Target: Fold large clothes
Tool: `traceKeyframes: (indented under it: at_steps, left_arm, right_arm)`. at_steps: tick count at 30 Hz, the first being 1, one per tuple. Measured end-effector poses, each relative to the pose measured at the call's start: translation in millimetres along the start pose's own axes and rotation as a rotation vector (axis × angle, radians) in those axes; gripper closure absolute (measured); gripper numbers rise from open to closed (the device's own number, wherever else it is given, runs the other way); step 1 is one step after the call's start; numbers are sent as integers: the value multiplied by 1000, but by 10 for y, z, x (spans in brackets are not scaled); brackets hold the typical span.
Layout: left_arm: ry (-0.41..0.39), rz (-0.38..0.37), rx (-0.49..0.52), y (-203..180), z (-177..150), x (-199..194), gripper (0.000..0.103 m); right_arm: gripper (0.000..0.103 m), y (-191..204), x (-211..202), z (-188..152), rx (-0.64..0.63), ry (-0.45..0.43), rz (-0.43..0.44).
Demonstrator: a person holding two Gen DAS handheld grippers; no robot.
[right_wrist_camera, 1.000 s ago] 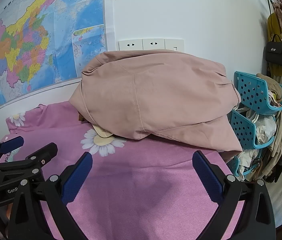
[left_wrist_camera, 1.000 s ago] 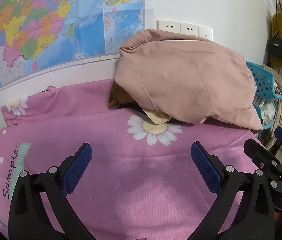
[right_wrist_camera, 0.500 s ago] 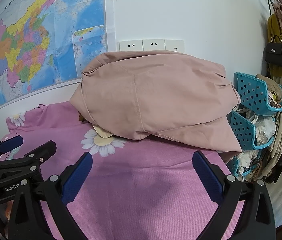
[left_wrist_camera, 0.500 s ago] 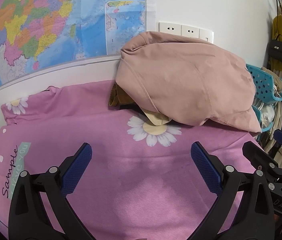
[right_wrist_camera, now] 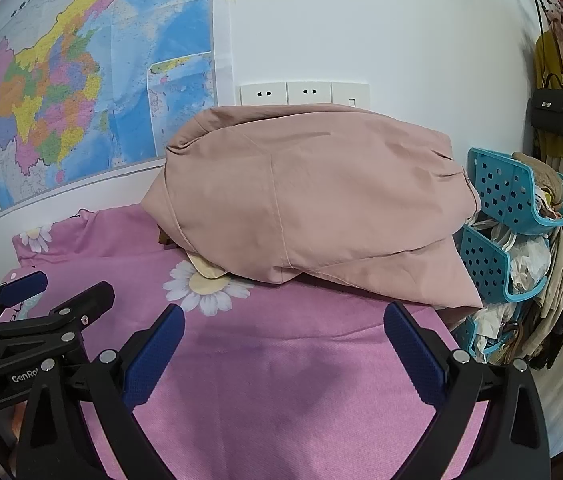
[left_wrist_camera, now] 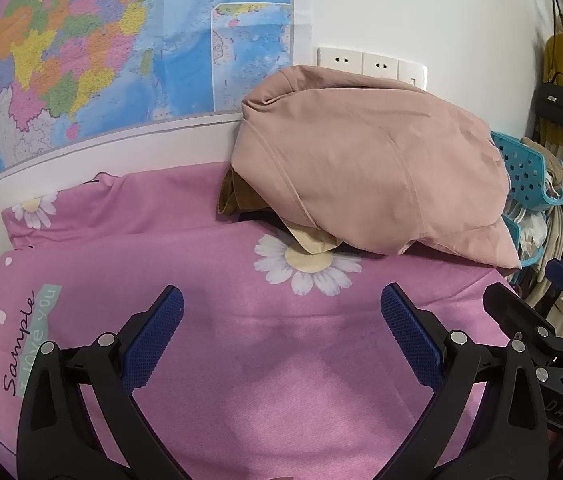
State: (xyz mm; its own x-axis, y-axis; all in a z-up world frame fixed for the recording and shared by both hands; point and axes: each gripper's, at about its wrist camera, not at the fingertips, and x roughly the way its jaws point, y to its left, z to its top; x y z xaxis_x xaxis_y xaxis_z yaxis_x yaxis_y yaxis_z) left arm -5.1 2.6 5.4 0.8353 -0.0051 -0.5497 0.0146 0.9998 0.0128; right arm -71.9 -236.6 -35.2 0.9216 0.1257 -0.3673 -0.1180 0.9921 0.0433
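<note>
since a second ago the left gripper (left_wrist_camera: 281, 312) has barely drifted. both grippers' fingers are spread, empty, above the pink sheet (left_wrist_camera: 241, 360). the garment (right_wrist_camera: 313, 200) is heaped by the wall; best grab its near hem first.

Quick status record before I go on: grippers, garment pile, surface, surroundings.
left gripper: open, holding nothing, above the sheet
right gripper: open, holding nothing
pink garment: bunched heap at the far side against the wall, unfolded
under it: tan fabric poking out
surface: pink daisy sheet
right of the heap: blue baskets
wall: map
</note>
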Motion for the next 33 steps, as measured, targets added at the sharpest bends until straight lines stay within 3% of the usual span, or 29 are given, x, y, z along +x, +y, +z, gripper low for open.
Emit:
traceKeyframes:
  at_steps: [33]
  left_arm:
    - [5, 2, -9, 63, 55, 115, 5]
  right_arm:
    - [6, 24, 95, 64, 1, 9, 11]
